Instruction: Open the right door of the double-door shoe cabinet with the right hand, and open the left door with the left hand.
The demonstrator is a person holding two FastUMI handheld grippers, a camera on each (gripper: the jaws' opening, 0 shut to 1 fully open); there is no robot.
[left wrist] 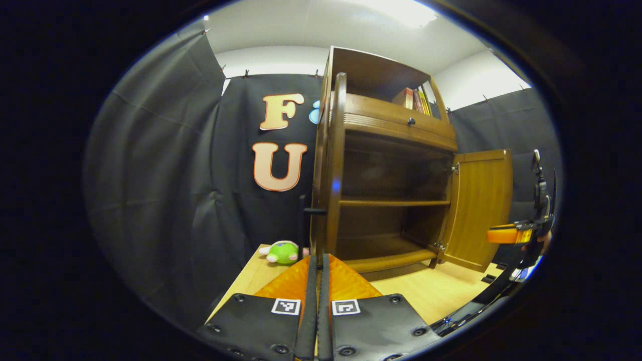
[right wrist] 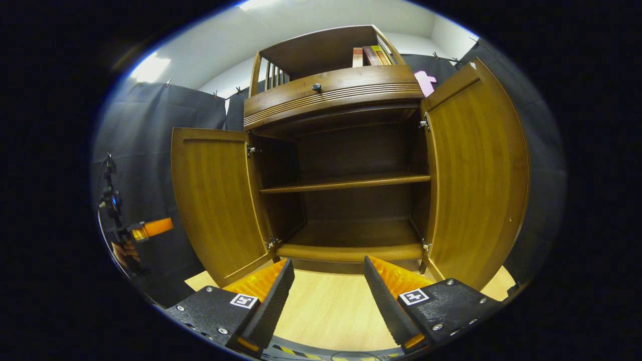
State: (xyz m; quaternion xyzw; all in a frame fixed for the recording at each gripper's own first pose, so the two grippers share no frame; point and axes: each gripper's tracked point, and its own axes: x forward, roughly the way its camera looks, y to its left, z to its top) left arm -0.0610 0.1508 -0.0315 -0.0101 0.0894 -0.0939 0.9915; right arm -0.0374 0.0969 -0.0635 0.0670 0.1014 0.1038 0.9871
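Already both doors of the brown wooden double-door shoe cabinet (right wrist: 341, 165) stand swung wide, so I judge the opening step is basically done on both sides. In the right gripper view the left door (right wrist: 215, 200) and right door (right wrist: 476, 175) flare outward, w/ two bare shelves between. The cabinet sits toward the back edge of the light wooden table (right wrist: 326, 311).

My right gripper (right wrist: 328, 286) has its jaws apart, holding nothing, just in front of the cabinet's bottom rail. My left gripper (left wrist: 318, 271) has jaws pressed together; they seem to sit at the left door's edge (left wrist: 336, 165), near its small dark knob (left wrist: 315, 211), but can't tell if anything's pinched. A green plush toy (left wrist: 283, 252) lies by the table's left edge.

Next, prob. just let go & back both hands off w/o bumping the doors.
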